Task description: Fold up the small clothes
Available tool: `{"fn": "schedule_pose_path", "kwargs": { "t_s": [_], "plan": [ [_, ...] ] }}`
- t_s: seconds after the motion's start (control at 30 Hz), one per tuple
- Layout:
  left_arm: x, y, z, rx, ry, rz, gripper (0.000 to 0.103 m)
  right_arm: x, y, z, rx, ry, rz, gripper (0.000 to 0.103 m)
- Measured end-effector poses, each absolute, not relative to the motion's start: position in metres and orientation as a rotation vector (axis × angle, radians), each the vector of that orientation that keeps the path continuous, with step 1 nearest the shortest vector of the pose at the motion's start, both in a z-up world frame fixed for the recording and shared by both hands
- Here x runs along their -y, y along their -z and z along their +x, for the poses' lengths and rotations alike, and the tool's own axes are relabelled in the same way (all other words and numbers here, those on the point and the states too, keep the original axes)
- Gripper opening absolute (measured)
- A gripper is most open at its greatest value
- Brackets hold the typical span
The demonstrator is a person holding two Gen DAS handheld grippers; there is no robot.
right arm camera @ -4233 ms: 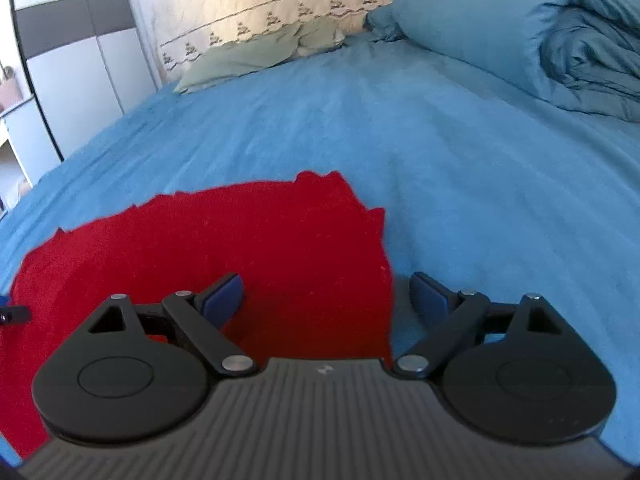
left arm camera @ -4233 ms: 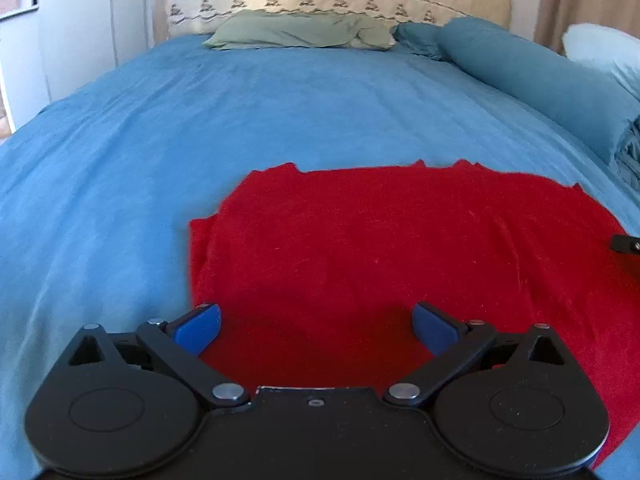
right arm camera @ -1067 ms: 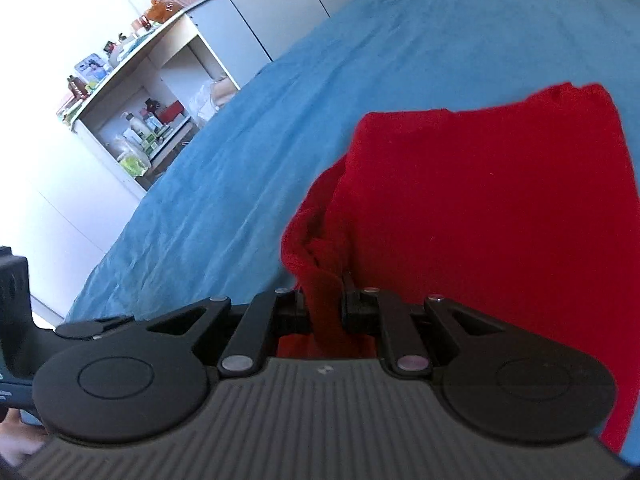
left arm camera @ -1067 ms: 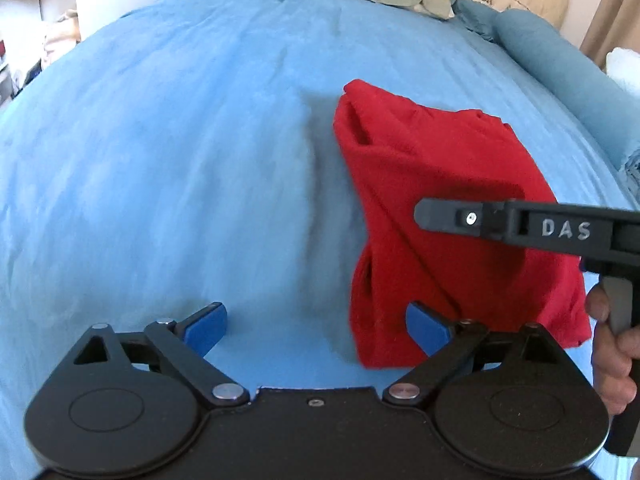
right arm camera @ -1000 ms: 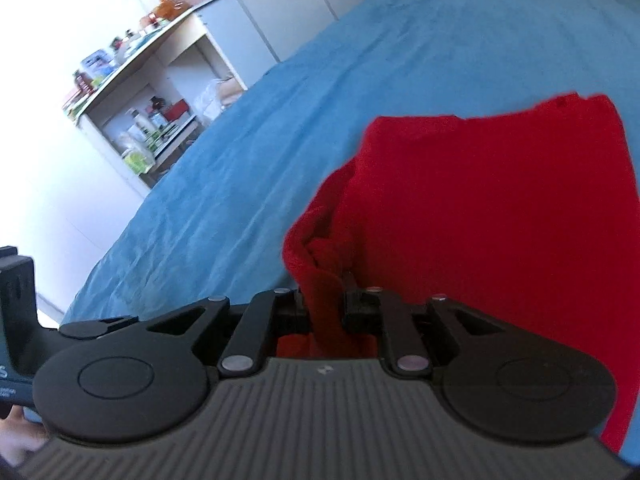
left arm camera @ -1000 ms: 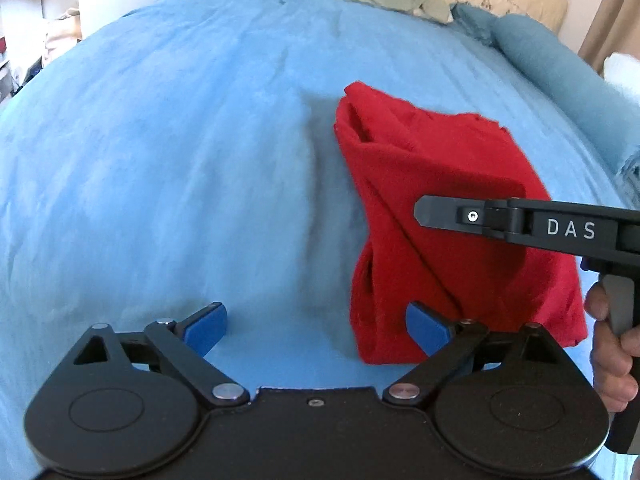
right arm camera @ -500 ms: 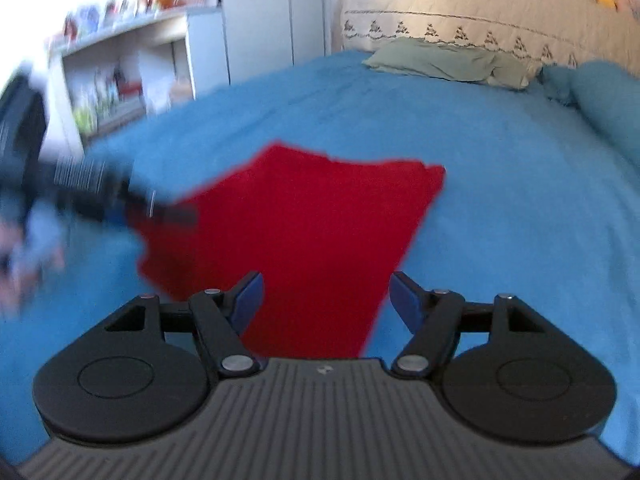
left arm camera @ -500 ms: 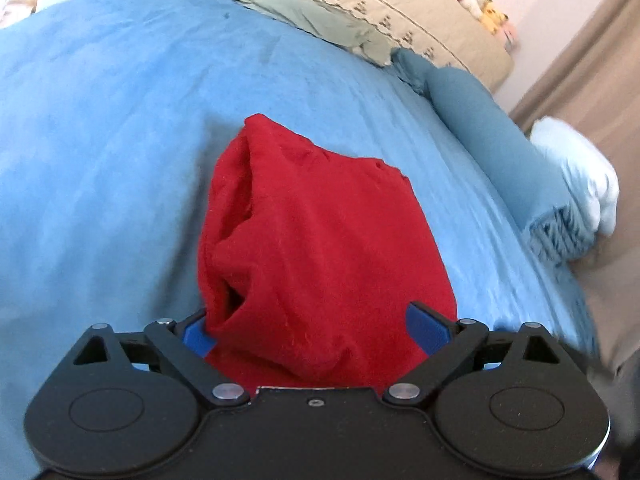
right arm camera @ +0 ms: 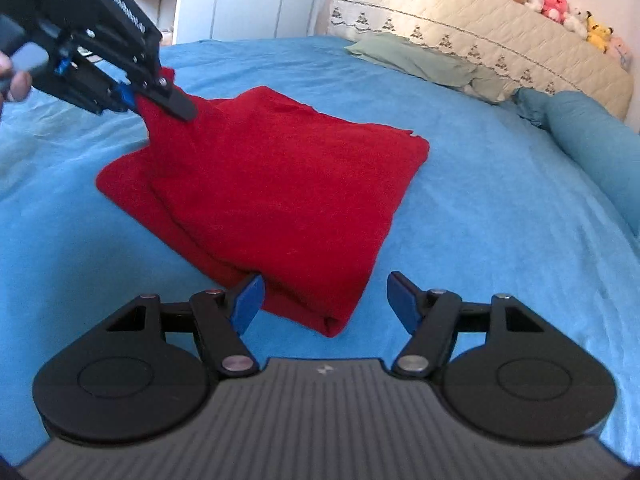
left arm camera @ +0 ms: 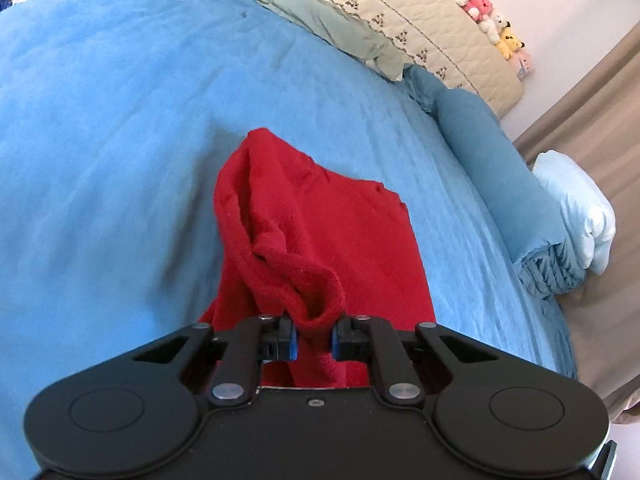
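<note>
One left tongs [left arm camera: 314, 338] pinching red cloth [right arm camera: 276, 184], right tongs [right arm camera: 325, 300] beside

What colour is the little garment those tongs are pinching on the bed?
Plain red garment, no pattern; the right wrist view shows it best.

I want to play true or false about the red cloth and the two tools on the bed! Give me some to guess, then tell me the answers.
1. The left tool is pinching the red cloth. True.
2. The right tool is shut tight on the cloth. False: its fingers are spread open, with a corner of the cloth just ahead of them.
3. The bed cover is blue. True.
4. The cloth lies fully flat. False: the pinched corner is lifted off the bed.
5. Stuffed toys sit on the headboard. True.
</note>
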State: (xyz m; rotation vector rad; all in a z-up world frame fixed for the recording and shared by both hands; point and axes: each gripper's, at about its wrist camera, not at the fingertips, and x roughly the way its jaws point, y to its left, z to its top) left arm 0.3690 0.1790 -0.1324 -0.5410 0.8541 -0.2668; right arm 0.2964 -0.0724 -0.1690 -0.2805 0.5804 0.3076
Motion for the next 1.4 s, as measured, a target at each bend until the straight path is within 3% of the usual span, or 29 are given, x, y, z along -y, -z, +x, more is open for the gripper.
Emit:
{"fn": "schedule_pose_path", "kwargs": {
  "t_s": [0.1,0.17,0.23,0.27,0.43,0.67,0.83,0.9,0.97,1.07,1.13,1.23,1.4],
  "plan": [
    [-0.178,0.131,0.368,-0.85,0.264,-0.531,0.015,0.074,0.171,0.299,-0.568,-0.264,-0.262,0.081],
    [-0.178,0.131,0.368,-0.852,0.261,-0.528,0.015,0.077,0.172,0.3,-0.561,-0.244,-0.258,0.072],
    [-0.179,0.131,0.368,-0.851,0.259,-0.532,0.015,0.079,0.17,0.301,-0.541,-0.257,-0.242,0.032],
    [-0.18,0.13,0.367,-0.848,0.261,-0.537,0.015,0.081,0.165,0.301,-0.527,-0.268,-0.223,0.026],
    [-0.183,0.128,0.358,-0.816,0.275,-0.552,0.014,0.109,0.137,0.299,-0.45,-0.245,-0.01,0.023],
    [-0.187,0.186,0.34,-0.905,0.22,-0.59,0.016,0.133,0.178,0.303,-0.613,-0.245,0.099,0.022],
    [-0.191,0.186,0.335,-0.877,0.22,-0.604,0.017,0.137,0.182,0.301,-0.628,-0.281,0.082,0.023],
    [-0.187,0.178,0.333,-0.871,0.212,-0.553,0.028,0.141,0.18,0.306,-0.637,-0.306,0.065,0.025],
    [-0.185,0.164,0.328,-0.853,0.197,-0.506,0.062,0.145,0.176,0.297,-0.634,-0.328,0.054,0.027],
    [-0.183,0.132,0.317,-0.783,0.069,-0.317,0.103,0.154,0.158,0.289,-0.611,-0.347,0.022,0.054],
    [-0.18,0.117,0.314,-0.745,-0.021,-0.16,0.103,0.159,0.141,0.285,-0.572,-0.347,0.018,0.085],
    [-0.181,0.102,0.32,-0.737,0.002,-0.085,0.103,0.173,0.117,0.287,-0.518,-0.354,0.051,0.1],
    [-0.177,0.092,0.366,-0.802,0.158,-0.108,0.103,0.187,0.088,0.336,-0.591,-0.449,0.197,0.103]
  ]
}}
